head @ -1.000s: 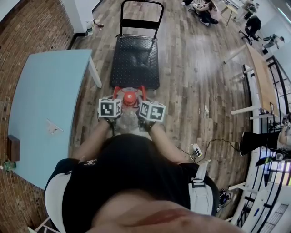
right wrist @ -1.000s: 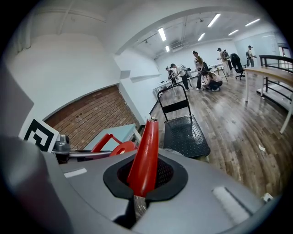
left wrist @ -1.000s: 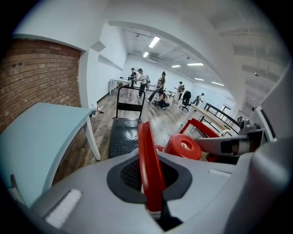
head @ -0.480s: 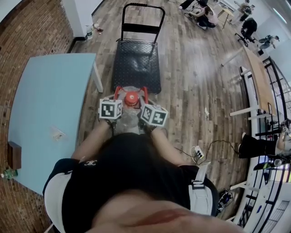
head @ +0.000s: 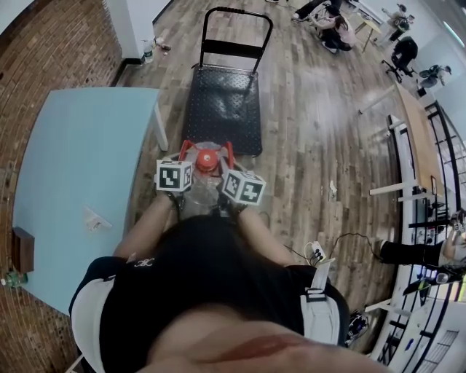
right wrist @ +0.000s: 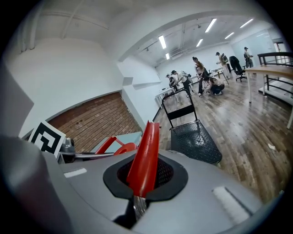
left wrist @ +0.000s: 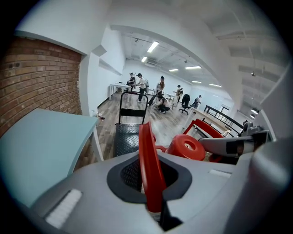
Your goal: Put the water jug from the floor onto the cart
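Observation:
The water jug [head: 206, 191] is clear, with a red cap [head: 207, 158] and red handles on both sides, and hangs just before the near end of the black cart [head: 224, 109]. My left gripper [head: 183, 156] is shut on the jug's left red handle [left wrist: 149, 160]. The right gripper [head: 228, 162] is shut on the right red handle [right wrist: 145, 157]. In the left gripper view the cap [left wrist: 185, 147] shows to the right and the cart [left wrist: 126, 139] ahead. The right gripper view has the cart [right wrist: 194, 139] ahead on the right. The jug's base is hidden by my body.
A light-blue table [head: 80, 153] stands close on the left, beside a brick wall [head: 51, 51]. A power strip [head: 315, 255] with cable lies on the wood floor at the right. A long wooden desk [head: 419, 124] and several people [head: 331, 22] are farther off.
Both grippers have carried the jug forward together, and the cart's near end now lies closer to the jug. Both grips are unchanged.

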A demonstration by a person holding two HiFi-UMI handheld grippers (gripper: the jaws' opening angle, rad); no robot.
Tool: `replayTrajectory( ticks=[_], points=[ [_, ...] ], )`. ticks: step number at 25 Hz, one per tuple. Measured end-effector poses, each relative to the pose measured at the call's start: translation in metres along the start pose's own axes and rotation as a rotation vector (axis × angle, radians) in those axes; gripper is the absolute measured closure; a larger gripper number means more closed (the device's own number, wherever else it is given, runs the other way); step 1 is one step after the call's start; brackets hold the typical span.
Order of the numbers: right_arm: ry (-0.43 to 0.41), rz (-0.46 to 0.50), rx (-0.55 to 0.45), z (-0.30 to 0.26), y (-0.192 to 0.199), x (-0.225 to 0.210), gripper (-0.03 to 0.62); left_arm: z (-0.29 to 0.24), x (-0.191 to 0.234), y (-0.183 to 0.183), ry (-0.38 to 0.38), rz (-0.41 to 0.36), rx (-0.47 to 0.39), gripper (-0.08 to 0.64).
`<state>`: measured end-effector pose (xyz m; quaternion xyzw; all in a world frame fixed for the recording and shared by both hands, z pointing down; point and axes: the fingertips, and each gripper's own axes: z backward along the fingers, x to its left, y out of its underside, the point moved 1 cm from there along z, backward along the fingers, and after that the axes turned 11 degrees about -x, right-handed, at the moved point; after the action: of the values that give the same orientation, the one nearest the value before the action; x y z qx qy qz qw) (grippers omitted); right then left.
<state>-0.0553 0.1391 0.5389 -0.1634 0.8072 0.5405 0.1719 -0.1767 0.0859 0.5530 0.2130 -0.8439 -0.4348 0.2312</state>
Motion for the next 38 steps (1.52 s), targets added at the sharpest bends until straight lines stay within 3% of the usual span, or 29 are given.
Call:
replayTrajectory(
  ticks=[8, 19, 29, 38],
  points=[
    [-0.033, -0.030, 0.069, -0.056, -0.013, -0.020, 0.572, -0.046, 0.016, -0.014, -0.050, 0.027, 0.033, 0.551],
    [-0.126, -0.052, 0.110, -0.124, -0.061, -0.041, 0.573, -0.102, 0.028, -0.066, -0.156, 0.016, 0.033, 0.551],
    [-0.127, -0.054, 0.151, -0.157, -0.102, -0.102, 0.572, -0.170, -0.002, -0.100, -0.165, 0.014, 0.043, 0.551],
    [-0.117, -0.040, 0.163, -0.171, -0.120, -0.137, 0.572, -0.205, -0.019, -0.102, -0.161, 0.042, 0.061, 0.549]
  ],
)
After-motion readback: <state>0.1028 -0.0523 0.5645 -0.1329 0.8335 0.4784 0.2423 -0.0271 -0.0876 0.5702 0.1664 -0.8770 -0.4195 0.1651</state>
